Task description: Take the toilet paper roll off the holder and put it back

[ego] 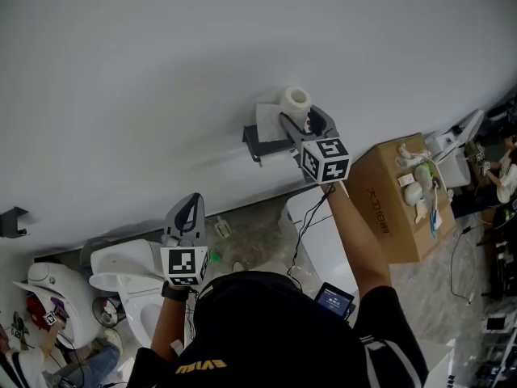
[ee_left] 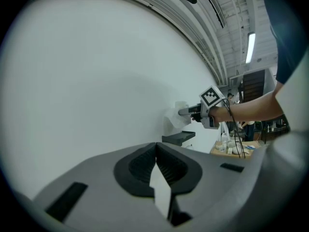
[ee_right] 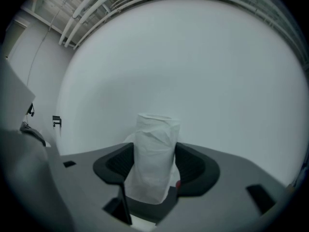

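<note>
My right gripper [ego: 300, 118] is shut on the white toilet paper roll [ego: 296, 99], holding it up near the white wall just above and right of the black holder [ego: 262, 145]. A loose sheet hangs from the roll toward the holder. In the right gripper view the roll [ee_right: 154, 144] stands between the dark pads of that gripper [ee_right: 153, 166], pressed on both sides. Lower left, my left gripper [ego: 190, 206] hangs away from the wall with its jaws shut on nothing. The left gripper view shows its closed pads [ee_left: 145, 164], with the roll [ee_left: 175, 118] and holder [ee_left: 179, 138] far off.
A white toilet [ego: 121, 272] stands at the lower left. A cardboard box [ego: 389, 208] with small items on top sits to the right, beside a white cabinet [ego: 317, 237]. A second black bracket [ego: 10, 221] is fixed to the wall at far left.
</note>
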Motion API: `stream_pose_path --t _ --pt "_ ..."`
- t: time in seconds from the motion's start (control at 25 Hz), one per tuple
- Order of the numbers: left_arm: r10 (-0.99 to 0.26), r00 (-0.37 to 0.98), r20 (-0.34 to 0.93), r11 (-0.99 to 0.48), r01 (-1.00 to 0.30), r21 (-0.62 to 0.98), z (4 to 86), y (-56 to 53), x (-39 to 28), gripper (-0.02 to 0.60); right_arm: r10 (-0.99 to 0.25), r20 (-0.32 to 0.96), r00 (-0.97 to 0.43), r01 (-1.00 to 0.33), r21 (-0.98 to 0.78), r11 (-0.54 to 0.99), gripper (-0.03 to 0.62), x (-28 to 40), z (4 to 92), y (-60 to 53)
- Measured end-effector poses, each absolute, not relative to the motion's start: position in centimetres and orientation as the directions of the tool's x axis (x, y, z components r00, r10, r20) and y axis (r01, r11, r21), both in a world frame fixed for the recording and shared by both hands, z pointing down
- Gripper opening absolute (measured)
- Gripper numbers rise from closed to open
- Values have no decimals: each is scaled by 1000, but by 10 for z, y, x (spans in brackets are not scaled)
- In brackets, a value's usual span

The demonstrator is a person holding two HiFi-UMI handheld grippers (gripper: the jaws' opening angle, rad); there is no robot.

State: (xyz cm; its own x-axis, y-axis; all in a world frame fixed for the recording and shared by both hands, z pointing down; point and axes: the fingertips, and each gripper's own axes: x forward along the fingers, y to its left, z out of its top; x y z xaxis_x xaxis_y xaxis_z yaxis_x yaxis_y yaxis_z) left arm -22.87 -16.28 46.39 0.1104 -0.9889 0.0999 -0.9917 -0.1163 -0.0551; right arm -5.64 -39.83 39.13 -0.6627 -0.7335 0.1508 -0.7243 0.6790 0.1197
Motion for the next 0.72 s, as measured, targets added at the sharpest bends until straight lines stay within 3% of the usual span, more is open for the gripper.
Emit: stream_pose_path --t 0.72 --pt "-987 120 108 -125 -991 -38 470 -160 -226 11 -740 220 -635 -731 140 668 261 -62 462 -397"
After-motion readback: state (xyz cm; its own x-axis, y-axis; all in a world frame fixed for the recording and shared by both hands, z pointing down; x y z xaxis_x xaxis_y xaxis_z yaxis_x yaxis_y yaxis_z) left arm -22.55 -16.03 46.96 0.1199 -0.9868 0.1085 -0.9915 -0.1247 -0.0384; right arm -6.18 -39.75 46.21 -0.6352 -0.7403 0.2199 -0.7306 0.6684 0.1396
